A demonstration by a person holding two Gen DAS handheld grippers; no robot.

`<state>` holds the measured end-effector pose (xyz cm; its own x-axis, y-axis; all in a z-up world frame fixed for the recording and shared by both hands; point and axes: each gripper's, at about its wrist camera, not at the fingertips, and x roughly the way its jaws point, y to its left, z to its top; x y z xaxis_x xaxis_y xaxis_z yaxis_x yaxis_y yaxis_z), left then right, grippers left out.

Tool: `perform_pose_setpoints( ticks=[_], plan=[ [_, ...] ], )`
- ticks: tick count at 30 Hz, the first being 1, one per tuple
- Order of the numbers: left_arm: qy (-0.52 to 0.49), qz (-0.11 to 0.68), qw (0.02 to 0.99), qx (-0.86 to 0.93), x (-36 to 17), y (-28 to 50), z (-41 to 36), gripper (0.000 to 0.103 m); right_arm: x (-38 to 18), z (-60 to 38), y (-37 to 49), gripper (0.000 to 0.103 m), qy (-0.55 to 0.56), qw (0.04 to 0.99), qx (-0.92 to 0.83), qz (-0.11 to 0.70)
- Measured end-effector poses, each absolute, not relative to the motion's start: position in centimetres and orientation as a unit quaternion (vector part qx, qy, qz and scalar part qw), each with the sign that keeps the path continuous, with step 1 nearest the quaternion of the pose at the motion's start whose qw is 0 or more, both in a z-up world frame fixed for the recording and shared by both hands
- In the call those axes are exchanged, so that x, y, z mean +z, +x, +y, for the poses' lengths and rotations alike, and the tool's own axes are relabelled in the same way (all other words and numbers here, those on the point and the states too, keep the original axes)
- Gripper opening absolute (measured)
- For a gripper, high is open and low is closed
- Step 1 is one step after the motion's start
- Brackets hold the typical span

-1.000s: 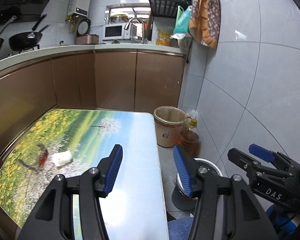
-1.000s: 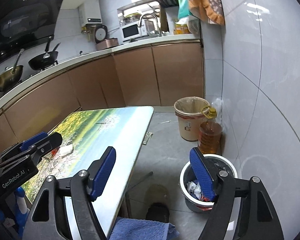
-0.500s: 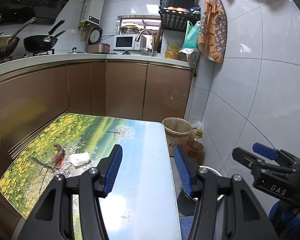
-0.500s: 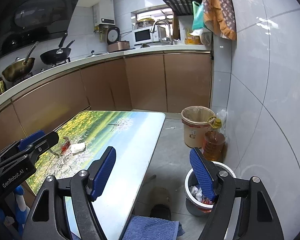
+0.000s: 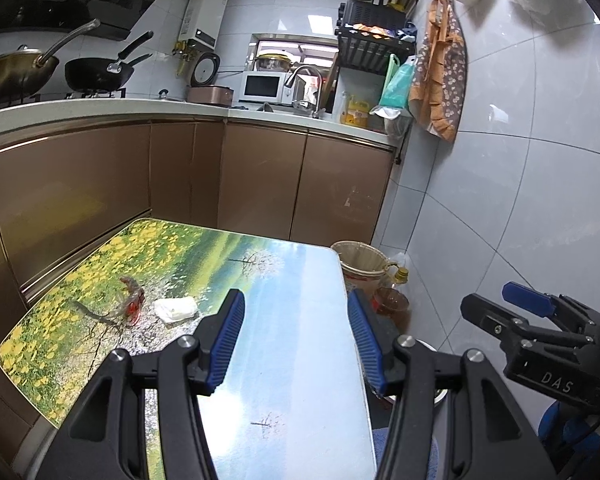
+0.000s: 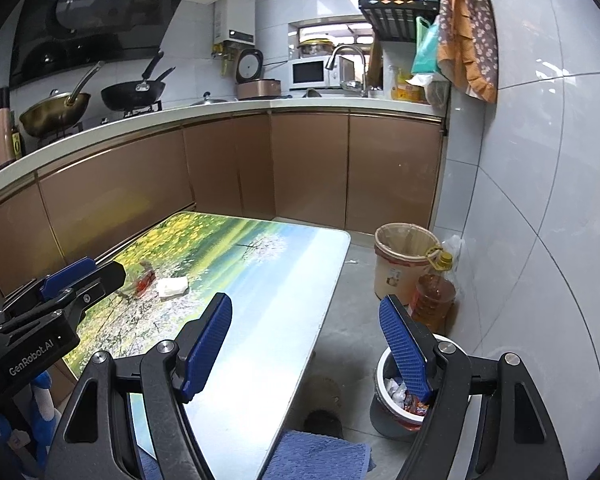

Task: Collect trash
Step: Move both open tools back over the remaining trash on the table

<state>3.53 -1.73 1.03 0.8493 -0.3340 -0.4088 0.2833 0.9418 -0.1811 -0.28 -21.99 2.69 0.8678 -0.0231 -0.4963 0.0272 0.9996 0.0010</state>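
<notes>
Both sets of jaws apart, nothing btwn them. Left gripper [image 5: 296,338] w/ ribbed blue pads hangs over glossy table [image 5: 292,360] printed w/ flower-field scene. Right gripper [image 6: 306,344] spans table edge & floor. Trash on tabletop: crumpled white tissue [image 5: 176,309] just beside a red-tinted wrapper [image 5: 134,304], ahead-left of left gripper. On floor by tiled wall: white round bin [image 6: 396,396] holding scraps, amber oil bottle [image 6: 434,294], lined beige bucket [image 6: 404,260].
</notes>
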Motion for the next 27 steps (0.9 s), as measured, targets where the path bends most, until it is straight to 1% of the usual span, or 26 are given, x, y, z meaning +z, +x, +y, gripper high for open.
perform_pose_setpoints(
  ticks=[6,12,20,27],
  plan=[
    [-0.068,0.239,0.958,-0.146,-0.5,4.8,0.3,0.052,1.9,-20.0,0.9,0.075,-0.014,0.962,0.006,0.271],
    [-0.067,0.269,0.954,-0.113,-3.2,8.1,3.8,0.052,0.4,-17.7,3.9,0.075,-0.028,0.954,0.033,0.298],
    [-0.069,0.327,0.942,-0.035,-8.2,17.2,11.3,0.054,-3.1,-14.1,11.5,0.075,-0.032,0.931,0.099,0.35],
    [-0.046,0.382,0.923,-0.022,-12.5,25.7,13.6,0.054,-7.5,-8.9,19.8,0.075,-0.031,0.904,0.167,0.393]
  ],
)
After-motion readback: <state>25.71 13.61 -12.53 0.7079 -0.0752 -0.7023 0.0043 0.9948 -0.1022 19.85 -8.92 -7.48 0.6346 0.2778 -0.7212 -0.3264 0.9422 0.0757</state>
